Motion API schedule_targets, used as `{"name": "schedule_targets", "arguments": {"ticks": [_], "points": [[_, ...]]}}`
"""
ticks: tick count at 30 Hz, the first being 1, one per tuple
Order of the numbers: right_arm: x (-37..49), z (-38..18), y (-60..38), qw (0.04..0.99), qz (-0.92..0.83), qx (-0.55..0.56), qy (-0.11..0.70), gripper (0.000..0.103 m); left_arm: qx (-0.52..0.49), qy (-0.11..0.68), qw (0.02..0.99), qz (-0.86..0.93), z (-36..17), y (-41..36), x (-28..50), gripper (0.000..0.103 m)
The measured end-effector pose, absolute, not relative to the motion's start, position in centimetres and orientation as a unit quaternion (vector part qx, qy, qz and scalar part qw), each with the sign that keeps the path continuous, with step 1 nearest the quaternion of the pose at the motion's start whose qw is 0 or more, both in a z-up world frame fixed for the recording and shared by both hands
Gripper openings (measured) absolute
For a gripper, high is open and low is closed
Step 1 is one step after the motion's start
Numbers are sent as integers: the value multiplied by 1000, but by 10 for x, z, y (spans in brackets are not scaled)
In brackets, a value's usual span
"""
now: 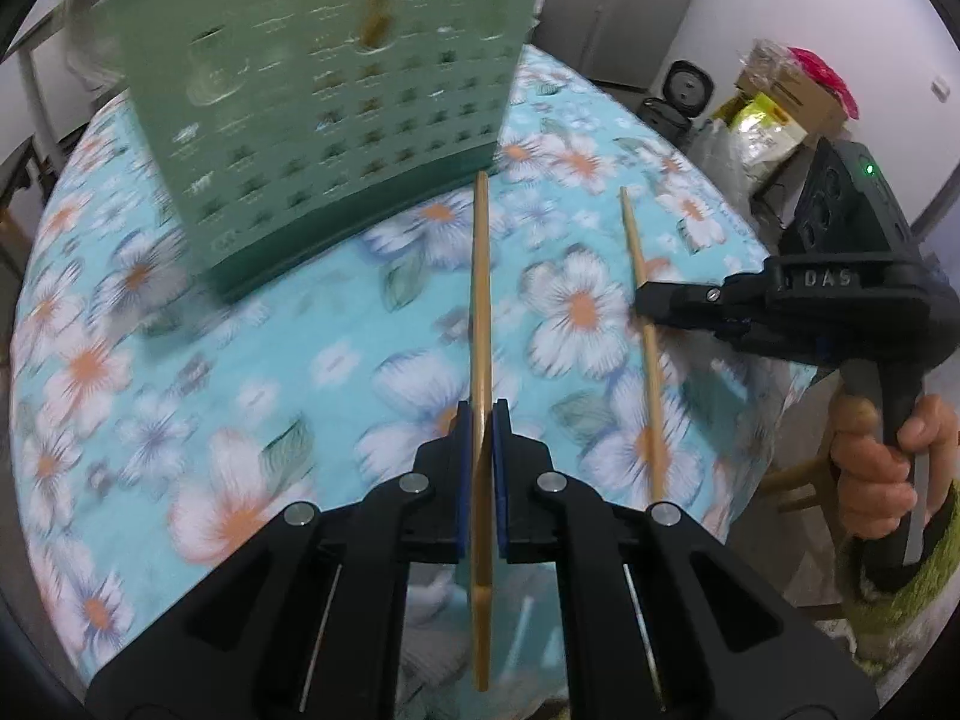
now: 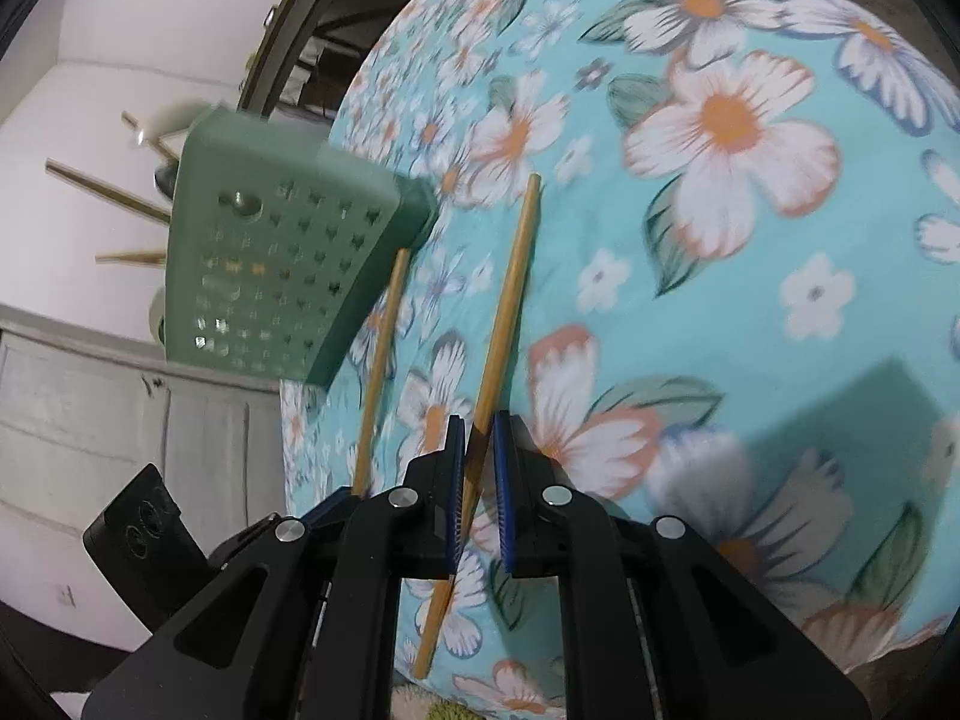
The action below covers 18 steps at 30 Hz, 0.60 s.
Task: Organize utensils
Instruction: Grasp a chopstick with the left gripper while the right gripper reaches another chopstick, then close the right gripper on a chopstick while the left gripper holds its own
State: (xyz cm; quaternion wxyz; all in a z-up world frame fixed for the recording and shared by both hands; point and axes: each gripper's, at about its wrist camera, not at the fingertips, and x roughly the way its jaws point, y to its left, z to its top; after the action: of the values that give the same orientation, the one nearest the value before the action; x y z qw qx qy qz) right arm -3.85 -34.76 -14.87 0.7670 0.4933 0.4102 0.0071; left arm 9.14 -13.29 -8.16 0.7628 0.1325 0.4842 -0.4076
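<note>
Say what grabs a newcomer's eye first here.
The loud floral tablecloth fills both views. Then the two wooden chopsticks, one pinched in each gripper: left gripper shut on the left chopstick, right gripper on the right chopstick. A perforated green utensil basket stands beyond their tips.

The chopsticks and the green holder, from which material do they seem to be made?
Chopsticks: probably bamboo or light wood, matte; plain tan colour, thin straight sticks without shine. Green holder: probably moulded plastic, matte to slightly satin; uniform pale green, smooth walls with regular rows of punched openings.
</note>
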Motion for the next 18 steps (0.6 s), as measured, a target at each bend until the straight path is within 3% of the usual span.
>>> {"name": "schedule_targets", "arguments": {"ticks": [7, 10, 14, 18], "points": [[-35, -143, -340, 770, -3, 473, 429, 11, 136, 482, 765, -404, -80, -100, 90, 8], [-35, -140, -342, 769, -7, 471, 431, 24, 139, 469, 768, -413, -73, -106, 90, 23], [-35, -131, -346, 782, -24, 454, 427, 34, 143, 458, 772, -418, -69, -118, 97, 23], [-28, -129, -354, 784, -36, 450, 426, 35, 150, 451, 775, -416, -71, -135, 112, 23]]}}
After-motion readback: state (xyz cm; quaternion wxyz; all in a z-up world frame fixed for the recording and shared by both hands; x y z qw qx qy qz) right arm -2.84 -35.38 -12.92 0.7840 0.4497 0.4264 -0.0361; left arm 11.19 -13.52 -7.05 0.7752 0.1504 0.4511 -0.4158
